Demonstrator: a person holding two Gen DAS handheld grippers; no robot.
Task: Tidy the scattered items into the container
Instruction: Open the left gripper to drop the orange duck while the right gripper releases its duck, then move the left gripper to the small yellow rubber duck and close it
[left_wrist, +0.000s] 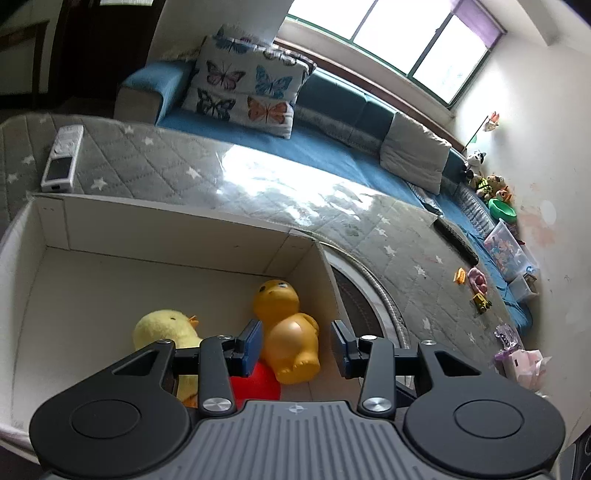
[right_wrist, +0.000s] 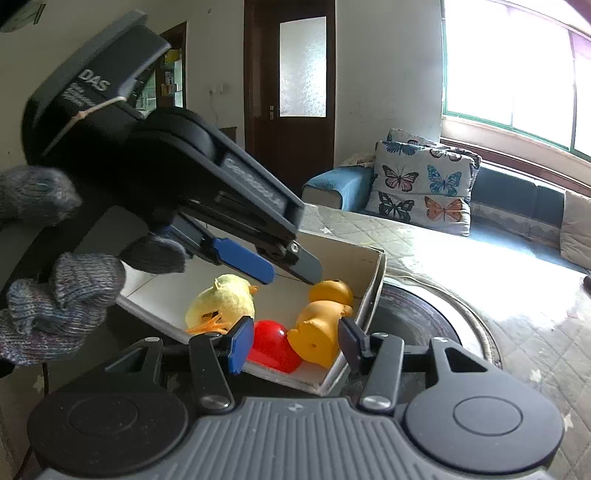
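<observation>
Toys: we see an orange rubber duck (left_wrist: 286, 328), a yellow plush chick (left_wrist: 164, 328) and a red ball (right_wrist: 271, 345) lying inside the cardboard box (left_wrist: 177, 232).
Left gripper (left_wrist: 297, 345): released, empty, above the duck.
Right gripper (right_wrist: 293, 345): parted, gripping nothing.
Risk: our two grippers crowd together and could knock the box wall.

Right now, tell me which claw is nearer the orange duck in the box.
Left. The left claw reaches down into the box, its tips right beside the orange duck's head. The right claw hangs open, back over the box's near rim.
</observation>
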